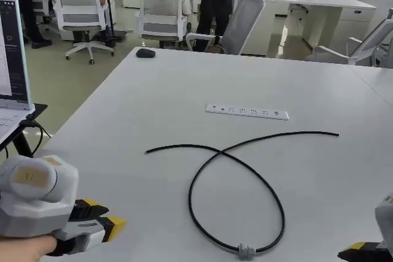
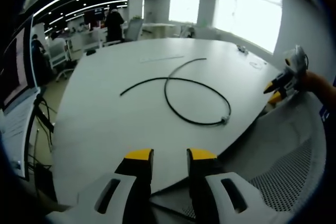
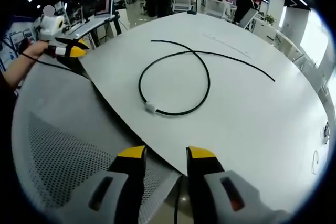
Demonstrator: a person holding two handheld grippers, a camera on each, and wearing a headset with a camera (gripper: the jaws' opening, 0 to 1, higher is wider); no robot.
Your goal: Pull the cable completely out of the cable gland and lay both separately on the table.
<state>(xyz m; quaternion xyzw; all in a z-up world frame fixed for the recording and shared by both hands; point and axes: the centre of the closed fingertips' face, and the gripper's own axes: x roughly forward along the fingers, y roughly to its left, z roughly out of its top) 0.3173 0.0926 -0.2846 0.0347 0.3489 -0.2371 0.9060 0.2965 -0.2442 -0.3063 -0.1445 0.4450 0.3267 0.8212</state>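
Left hand-held gripper (image 2: 170, 156) and right hand-held gripper (image 3: 165, 153) hang at the desk (image 1: 153, 90) edge, jaws apart, empty. Black cable (image 1: 220, 151) lies looped there, likely limp and light; pinch its small grey gland (image 1: 245, 251), and the cable just beside it

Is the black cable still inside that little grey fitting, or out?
Still inside: the cable passes through the grey gland at the loop's near edge.
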